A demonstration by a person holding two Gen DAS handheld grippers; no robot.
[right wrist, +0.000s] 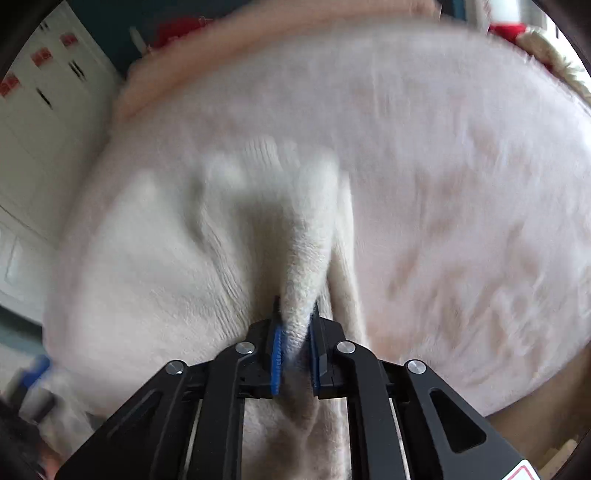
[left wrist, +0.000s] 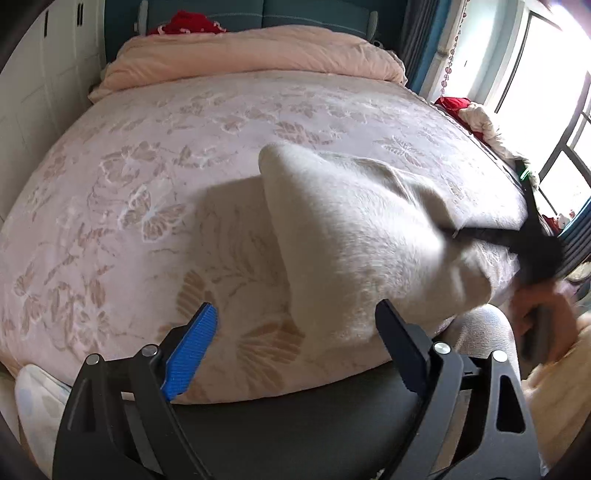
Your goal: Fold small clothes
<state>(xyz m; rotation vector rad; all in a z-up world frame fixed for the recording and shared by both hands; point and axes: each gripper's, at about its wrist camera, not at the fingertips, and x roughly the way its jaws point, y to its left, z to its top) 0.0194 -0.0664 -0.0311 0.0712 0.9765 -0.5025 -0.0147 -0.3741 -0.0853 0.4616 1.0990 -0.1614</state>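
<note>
Left gripper [left wrist: 295, 314] jaws wide apart, nothing between them, over the near bed edge; right gripper [right wrist: 295, 314] pinched tight on a fold of the cream knit garment [left wrist: 354, 229], which hangs lifted above the bed. Pink floral bedspread [left wrist: 147, 192] covers the bed. Beyond: rolled peach quilt [left wrist: 251, 51], teal headboard [left wrist: 306, 14], white cupboards [left wrist: 44, 70] left, bright window [left wrist: 554, 81] right.

Home bedroom, bed [left wrist: 221, 122] with floral blanket, rolled duvet [left wrist: 255, 51], wardrobe [left wrist: 44, 74]
</note>
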